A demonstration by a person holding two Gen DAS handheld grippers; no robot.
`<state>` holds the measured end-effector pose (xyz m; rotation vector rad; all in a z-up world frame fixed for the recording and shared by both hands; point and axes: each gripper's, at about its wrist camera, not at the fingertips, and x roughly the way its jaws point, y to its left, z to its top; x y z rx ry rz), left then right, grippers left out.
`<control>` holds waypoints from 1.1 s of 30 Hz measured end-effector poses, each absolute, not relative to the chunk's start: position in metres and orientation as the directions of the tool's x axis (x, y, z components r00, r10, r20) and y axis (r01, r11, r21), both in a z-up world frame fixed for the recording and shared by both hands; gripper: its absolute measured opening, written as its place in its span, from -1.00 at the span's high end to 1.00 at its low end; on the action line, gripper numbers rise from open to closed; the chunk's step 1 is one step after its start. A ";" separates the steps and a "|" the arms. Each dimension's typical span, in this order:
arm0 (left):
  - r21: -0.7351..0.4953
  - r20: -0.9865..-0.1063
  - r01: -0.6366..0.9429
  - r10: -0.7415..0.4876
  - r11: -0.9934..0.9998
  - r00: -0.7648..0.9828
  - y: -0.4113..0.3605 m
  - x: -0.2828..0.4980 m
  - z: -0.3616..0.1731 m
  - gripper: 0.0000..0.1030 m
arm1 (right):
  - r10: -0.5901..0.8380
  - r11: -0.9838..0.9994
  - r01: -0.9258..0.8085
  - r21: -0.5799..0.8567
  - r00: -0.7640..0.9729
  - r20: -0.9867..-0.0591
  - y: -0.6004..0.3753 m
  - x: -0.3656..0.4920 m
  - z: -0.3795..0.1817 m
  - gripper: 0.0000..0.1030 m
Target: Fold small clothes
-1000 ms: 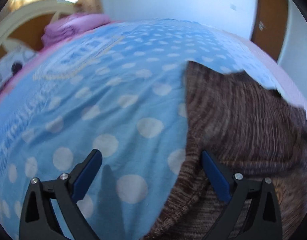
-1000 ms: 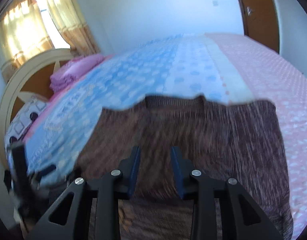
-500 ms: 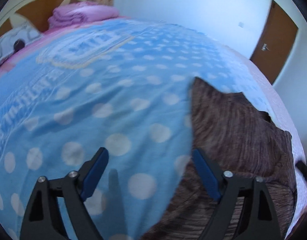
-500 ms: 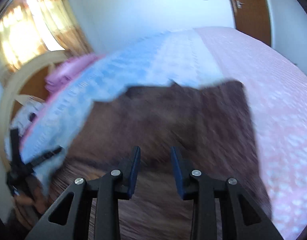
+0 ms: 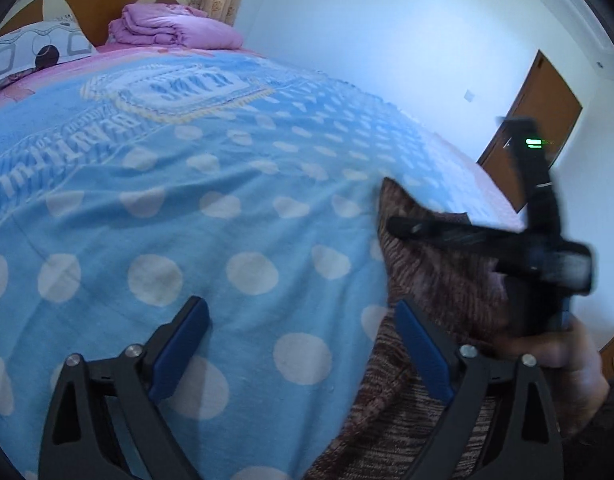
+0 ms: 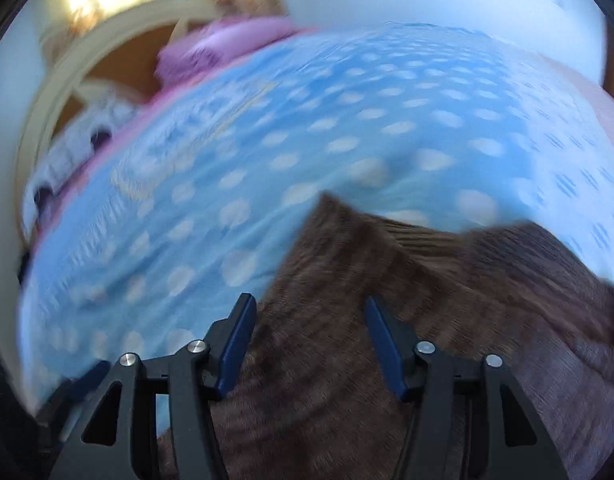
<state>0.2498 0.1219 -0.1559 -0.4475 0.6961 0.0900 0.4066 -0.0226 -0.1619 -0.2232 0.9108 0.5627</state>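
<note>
Left wrist: both tongs [image 5: 299,344] [image 6: 307,340] spread wide over brown garment [image 6: 387,320].

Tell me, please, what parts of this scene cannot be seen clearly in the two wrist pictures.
- Brown knitted garment: in the left wrist view, its far side is hidden behind the right gripper and the hand; its near part is cut off by the lower edge.
- The same garment in the right wrist view: motion blur hides how its layers lie.
- Patterned pillow: cut off at the left edge of the left wrist view.
- Left gripper: only its open fingers show.
</note>
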 end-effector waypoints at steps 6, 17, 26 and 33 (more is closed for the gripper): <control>-0.418 -0.598 -0.207 -0.096 0.885 0.796 0.125 0.246 -0.156 -0.96 | 0.397 0.856 -0.501 0.125 0.483 -0.780 -0.012 0.420 -0.162 0.80; -0.393 -0.599 -0.204 -0.081 0.897 0.796 0.121 0.245 -0.157 -0.99 | 0.516 0.824 -0.500 0.266 0.467 -0.718 -0.019 0.410 -0.138 0.88; -0.372 -0.613 -0.210 -0.070 0.904 0.787 0.119 0.247 -0.157 -1.00 | 0.298 0.938 -0.330 0.104 0.618 -0.727 -0.145 0.343 -0.118 -0.09; -0.354 -0.627 -0.219 -0.058 0.909 0.777 0.117 0.250 -0.158 -1.00 | 0.255 0.944 -0.321 0.076 0.563 -0.786 -0.186 0.292 -0.148 0.30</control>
